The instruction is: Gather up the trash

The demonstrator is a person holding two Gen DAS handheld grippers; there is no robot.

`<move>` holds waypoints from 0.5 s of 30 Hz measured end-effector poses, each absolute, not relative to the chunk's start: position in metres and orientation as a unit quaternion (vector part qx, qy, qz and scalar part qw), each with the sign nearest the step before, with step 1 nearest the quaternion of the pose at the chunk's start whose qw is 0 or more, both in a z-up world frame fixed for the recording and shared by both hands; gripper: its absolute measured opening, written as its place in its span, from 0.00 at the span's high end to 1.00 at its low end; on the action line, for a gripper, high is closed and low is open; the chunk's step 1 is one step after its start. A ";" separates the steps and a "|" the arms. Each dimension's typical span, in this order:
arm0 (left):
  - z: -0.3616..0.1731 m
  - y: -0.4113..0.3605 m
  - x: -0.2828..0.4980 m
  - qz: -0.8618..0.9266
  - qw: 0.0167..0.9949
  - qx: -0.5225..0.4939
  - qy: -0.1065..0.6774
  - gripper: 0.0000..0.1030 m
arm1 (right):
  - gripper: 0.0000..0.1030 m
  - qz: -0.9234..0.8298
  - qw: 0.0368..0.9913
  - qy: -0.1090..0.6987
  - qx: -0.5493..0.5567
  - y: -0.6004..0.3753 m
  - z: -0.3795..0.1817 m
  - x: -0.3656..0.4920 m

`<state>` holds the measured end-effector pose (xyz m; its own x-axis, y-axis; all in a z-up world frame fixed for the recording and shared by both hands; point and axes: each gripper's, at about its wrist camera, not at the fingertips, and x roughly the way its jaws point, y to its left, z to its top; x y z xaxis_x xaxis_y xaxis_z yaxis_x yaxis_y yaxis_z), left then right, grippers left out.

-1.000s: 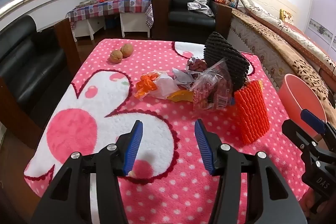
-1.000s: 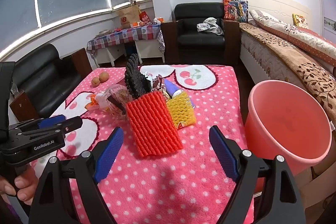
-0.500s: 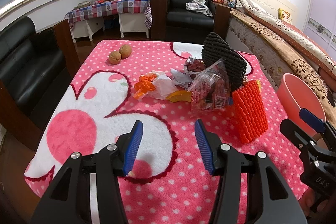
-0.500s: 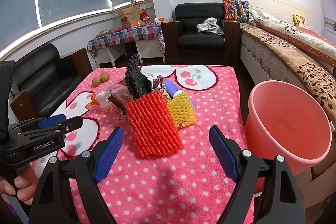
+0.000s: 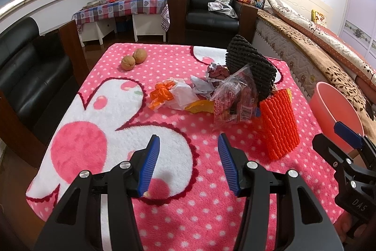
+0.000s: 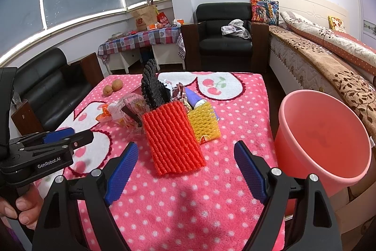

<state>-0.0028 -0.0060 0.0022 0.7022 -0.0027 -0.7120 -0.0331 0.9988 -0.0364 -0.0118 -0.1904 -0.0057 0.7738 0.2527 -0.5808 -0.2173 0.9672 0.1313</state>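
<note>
Both tools hover above the near edge of the table (image 5: 98, 119), which is draped in a pink polka-dot blanket. The left tool (image 5: 188, 157) has its blue pads spread apart with nothing between them; the right tool (image 6: 185, 165) is spread wider still, also empty. A hand (image 6: 22, 208) grips the left tool's handle at the lower left of the right wrist view.

Just beyond the right tool lies an orange foam net (image 6: 172, 139), with a yellow foam net (image 6: 204, 122) touching its right side. Behind them the trash heap crowds together: a clear crinkled snack bag (image 5: 235, 102), a black foam net (image 5: 249, 67) standing tall, white crumpled paper (image 5: 182, 95) and an orange ribbon (image 5: 161, 93). A purple item (image 6: 193, 98) pokes out behind the yellow net, mostly covered, so I cannot make out what it is.

To the right, off the table's edge, stands a pink bucket (image 6: 324, 171); its base is hidden. Farther left on the blanket sit two walnuts (image 5: 134, 59), well apart from the heap.
</note>
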 end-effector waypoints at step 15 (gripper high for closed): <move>-0.001 -0.006 -0.004 0.008 0.922 -0.025 0.387 0.50 | 0.20 0.127 0.941 0.312 0.029 -0.189 -0.007 -0.013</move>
